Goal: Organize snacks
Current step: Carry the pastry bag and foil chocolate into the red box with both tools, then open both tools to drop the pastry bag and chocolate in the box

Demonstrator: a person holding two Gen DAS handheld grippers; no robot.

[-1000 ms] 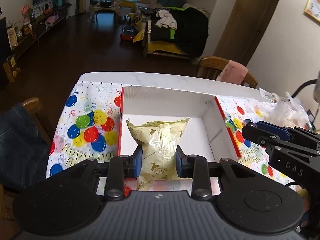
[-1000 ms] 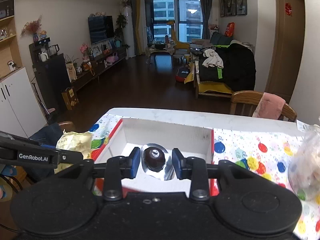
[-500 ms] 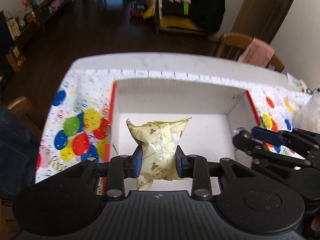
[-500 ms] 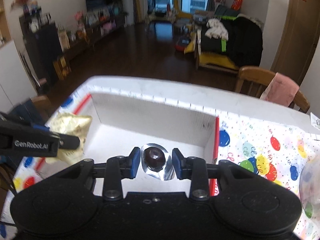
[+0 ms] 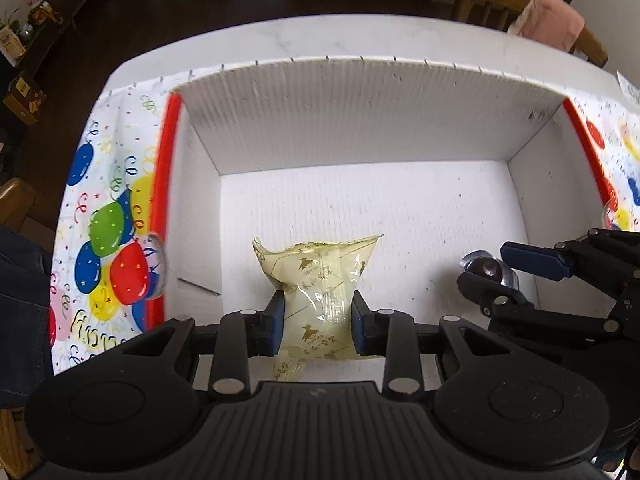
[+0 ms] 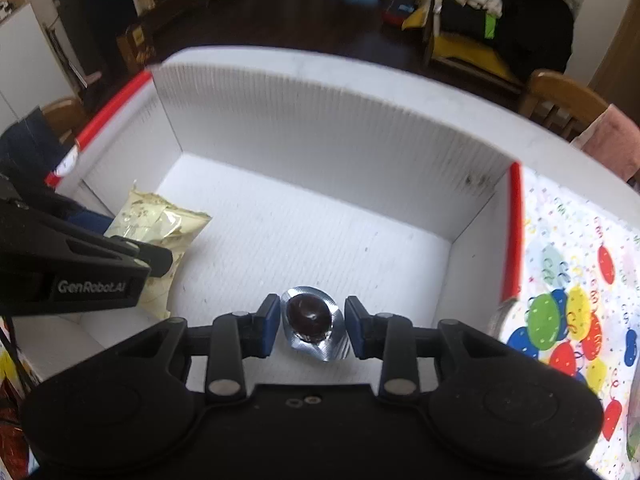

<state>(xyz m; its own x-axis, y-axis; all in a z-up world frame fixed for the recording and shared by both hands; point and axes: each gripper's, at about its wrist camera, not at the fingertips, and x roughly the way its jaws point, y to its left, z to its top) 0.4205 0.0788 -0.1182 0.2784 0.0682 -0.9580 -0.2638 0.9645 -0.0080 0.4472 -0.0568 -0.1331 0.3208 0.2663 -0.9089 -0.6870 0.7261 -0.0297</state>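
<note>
My left gripper (image 5: 318, 322) is shut on a pale yellow snack packet (image 5: 320, 276) and holds it low inside the white box (image 5: 360, 120), near its front left. The packet also shows in the right wrist view (image 6: 160, 224). My right gripper (image 6: 312, 326) is inside the box at the front right. Its pads have a small gap to a dark chocolate in a silver foil cup (image 6: 310, 320), which lies between them on the box floor. The foil cup also shows in the left wrist view (image 5: 486, 268).
The box has red side rims (image 6: 514, 232) and stands on a balloon-print tablecloth (image 5: 108, 224). A clear bag (image 6: 634, 420) lies at the far right edge. Wooden chairs (image 6: 560, 96) stand behind the table.
Both grippers have moved forward and down into the box. The right gripper's jaws have parted from the foil-cup chocolate. The left still holds the packet.
</note>
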